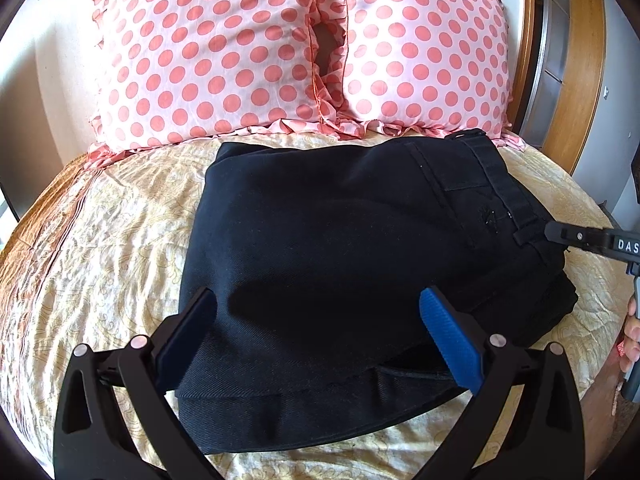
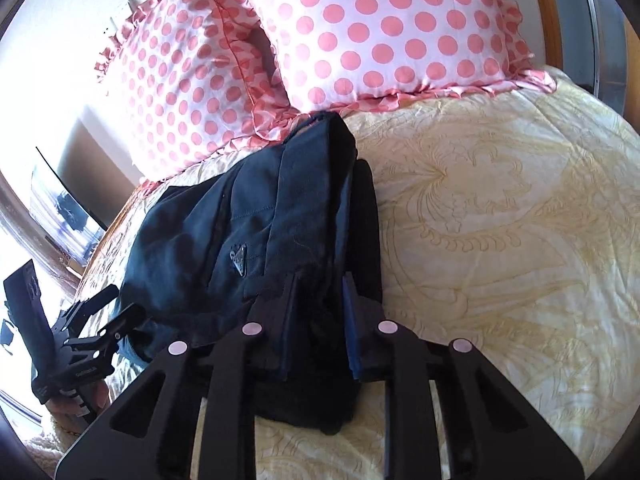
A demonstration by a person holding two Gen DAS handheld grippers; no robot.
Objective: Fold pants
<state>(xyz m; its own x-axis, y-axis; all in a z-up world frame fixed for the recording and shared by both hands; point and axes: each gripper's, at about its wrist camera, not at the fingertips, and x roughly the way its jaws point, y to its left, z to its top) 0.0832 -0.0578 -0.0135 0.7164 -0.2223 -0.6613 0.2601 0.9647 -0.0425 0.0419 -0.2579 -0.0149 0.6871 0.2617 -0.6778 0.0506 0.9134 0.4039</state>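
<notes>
pants (image 2: 256, 216) pinched in right gripper (image 2: 318, 320) jaws

From the folded black pants (image 1: 340, 248), bare bedspread (image 2: 500, 220) lies open from three to six o'clock. Two polka-dot pillows (image 1: 224, 52) block twelve; the left gripper (image 2: 108, 320) crowds nine o'clock.

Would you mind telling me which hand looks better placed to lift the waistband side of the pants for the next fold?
The right. Its gripper has its fingers closed on the dark pants at the waistband end, while the left gripper stands open over the near edge, gripping nothing.
</notes>
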